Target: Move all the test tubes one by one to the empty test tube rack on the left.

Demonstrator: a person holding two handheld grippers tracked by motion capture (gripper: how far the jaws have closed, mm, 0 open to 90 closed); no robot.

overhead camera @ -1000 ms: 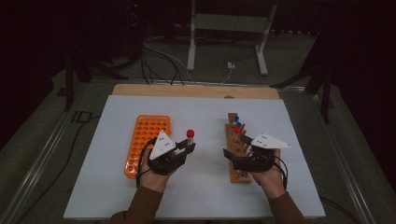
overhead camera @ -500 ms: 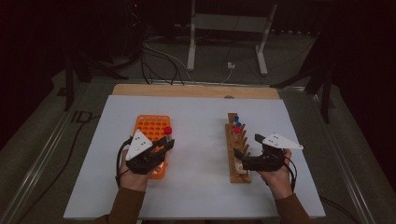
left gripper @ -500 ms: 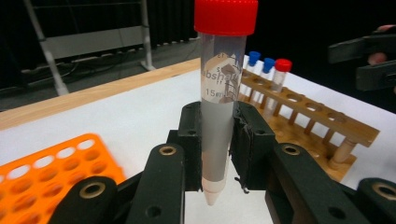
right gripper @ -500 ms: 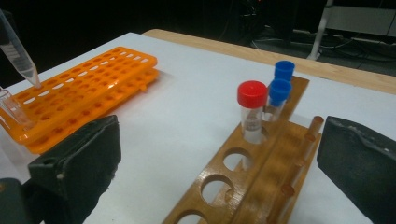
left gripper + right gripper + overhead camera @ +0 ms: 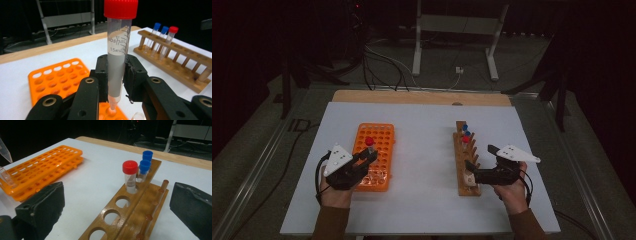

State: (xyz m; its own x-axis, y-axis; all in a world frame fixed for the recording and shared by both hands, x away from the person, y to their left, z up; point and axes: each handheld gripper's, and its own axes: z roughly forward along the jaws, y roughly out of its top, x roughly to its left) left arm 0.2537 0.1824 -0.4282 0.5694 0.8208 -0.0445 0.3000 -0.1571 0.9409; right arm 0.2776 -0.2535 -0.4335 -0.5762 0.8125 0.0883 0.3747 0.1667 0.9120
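The red-capped tube (image 5: 117, 57) stands upright between the pads of the left tool (image 5: 115, 82), which is clamped on its lower half. Its long axis runs vertical: the red cap points up, the conical tip points down. The tip sits just above, or possibly at, a hole near the close end of the orange rack (image 5: 60, 80); contact cannot be confirmed. In the high view the tube (image 5: 369, 145) shows over the middle of the orange rack (image 5: 379, 132), held by the left tool (image 5: 364, 159).

The orange rack lies flat on the left half of the worktop (image 5: 422, 150). A second clear tube lies against its near edge.

The wooden rack (image 5: 125, 215) lies on the right half, with its long axis running away from the person. Three short capped tubes stand upright at its far end: one red-capped (image 5: 130, 176) and two blue-capped (image 5: 146, 161). The nearer holes are vacant.

The right tool (image 5: 116, 207) stands with its jaws spread wide to either side of the wooden rack's near end; nothing is between the pads, and they have just been opening. In the high view it (image 5: 479, 175) sits at the rack's near end.

The worktop surface is a white sheet on a wooden board, whose bare strip shows at the far edge. Beyond it the room is dark, with cables on the floor and a white metal stand (image 5: 454, 30).
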